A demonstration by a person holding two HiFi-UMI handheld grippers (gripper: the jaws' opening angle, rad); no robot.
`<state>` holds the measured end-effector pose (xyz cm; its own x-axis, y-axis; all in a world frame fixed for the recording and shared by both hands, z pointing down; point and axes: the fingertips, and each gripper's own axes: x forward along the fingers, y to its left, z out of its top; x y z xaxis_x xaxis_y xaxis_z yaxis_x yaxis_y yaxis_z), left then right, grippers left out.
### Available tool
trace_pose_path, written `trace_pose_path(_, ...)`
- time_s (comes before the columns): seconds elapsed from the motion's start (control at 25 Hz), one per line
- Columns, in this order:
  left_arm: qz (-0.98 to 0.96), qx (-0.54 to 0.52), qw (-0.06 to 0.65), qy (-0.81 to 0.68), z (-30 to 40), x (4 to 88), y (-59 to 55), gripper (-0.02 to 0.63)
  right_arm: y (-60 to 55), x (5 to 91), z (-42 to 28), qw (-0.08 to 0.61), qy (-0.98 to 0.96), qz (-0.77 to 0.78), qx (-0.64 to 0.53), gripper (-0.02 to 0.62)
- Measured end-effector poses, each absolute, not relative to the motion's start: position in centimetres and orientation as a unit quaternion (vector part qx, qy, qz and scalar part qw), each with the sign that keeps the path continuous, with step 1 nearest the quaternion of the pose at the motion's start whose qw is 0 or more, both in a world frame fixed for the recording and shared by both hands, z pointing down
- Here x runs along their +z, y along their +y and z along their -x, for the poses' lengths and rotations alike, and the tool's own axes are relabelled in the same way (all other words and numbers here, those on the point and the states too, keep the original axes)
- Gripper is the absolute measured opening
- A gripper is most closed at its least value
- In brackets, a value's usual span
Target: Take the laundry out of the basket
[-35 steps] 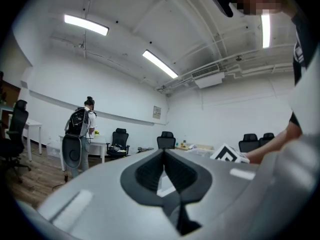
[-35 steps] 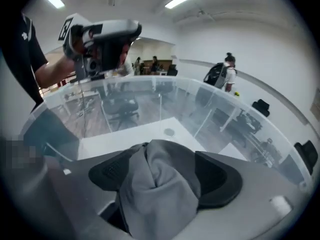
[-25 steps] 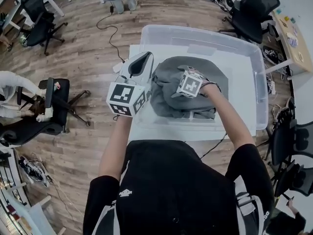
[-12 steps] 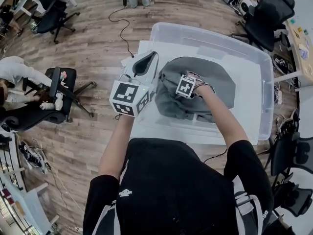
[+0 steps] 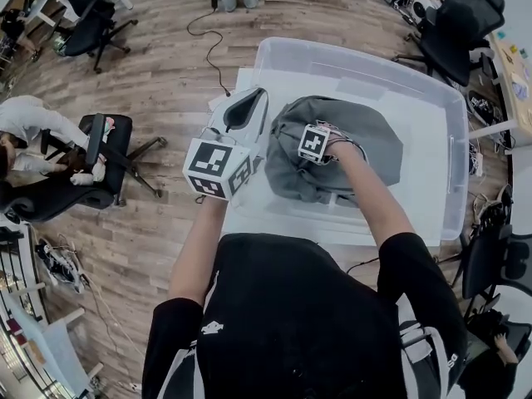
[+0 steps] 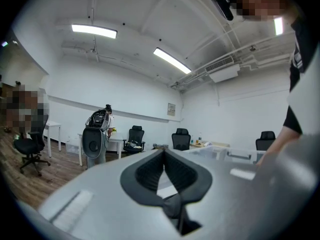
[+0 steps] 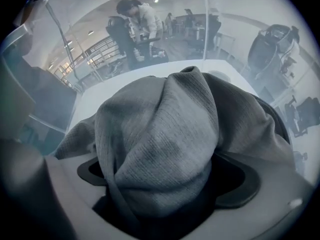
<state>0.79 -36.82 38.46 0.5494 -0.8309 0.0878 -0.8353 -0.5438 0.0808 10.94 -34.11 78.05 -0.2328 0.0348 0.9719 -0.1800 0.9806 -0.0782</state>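
Note:
A grey knit garment lies bunched inside the clear plastic bin on a white table. My right gripper is down in the bin, shut on a fold of it. In the right gripper view the grey cloth fills the space between the jaws and hides the right gripper's tips. My left gripper is held in the air just outside the bin's left wall, pointing away from me. In its own view the left gripper has its jaw tips together with nothing between them.
The white table shows around the bin's near and left sides. Office chairs and a seated person are on the wooden floor to the left, more chairs at the far right. A cable trails across the floor.
The right gripper has drawn the grey garment into a tighter bunch and shifted slightly toward the bin's left. The left gripper has stayed almost where it was.

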Motion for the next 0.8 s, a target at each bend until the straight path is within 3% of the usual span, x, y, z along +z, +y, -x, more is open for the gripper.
trace_pose_path(0.28, -0.877, 0.022, 0.06, -0.477, -0.9, 38.7, -37.2, 0.008, -34.0, 78.1, -11.1, 0.628, -0.772, -0.048, 0.084, 0.569)
trace_pose_path(0.36, -0.877, 0.022, 0.06, -0.476, -1.0, 38.7, -37.1, 0.008, -34.0, 77.9, -11.0, 0.631, -0.77, -0.047, 0.086, 0.5)
trace_pose_path(0.52, -0.879, 0.023, 0.062, -0.473, -1.1, 38.9, -37.1, 0.008, -33.8, 77.2, -11.0, 0.634, -0.764, -0.056, 0.107, 0.277)
trace_pose_path(0.64, -0.878, 0.022, 0.062, -0.473, -1.2, 38.8, -37.1, 0.008, -33.5, 77.1, -10.9, 0.634, -0.763, -0.052, 0.118, 0.212)
trace_pose_path(0.8, -0.879, 0.02, 0.063, -0.473, -1.3, 38.9, -37.0, 0.008, -33.2, 77.2, -11.2, 0.632, -0.761, -0.052, 0.133, 0.186)
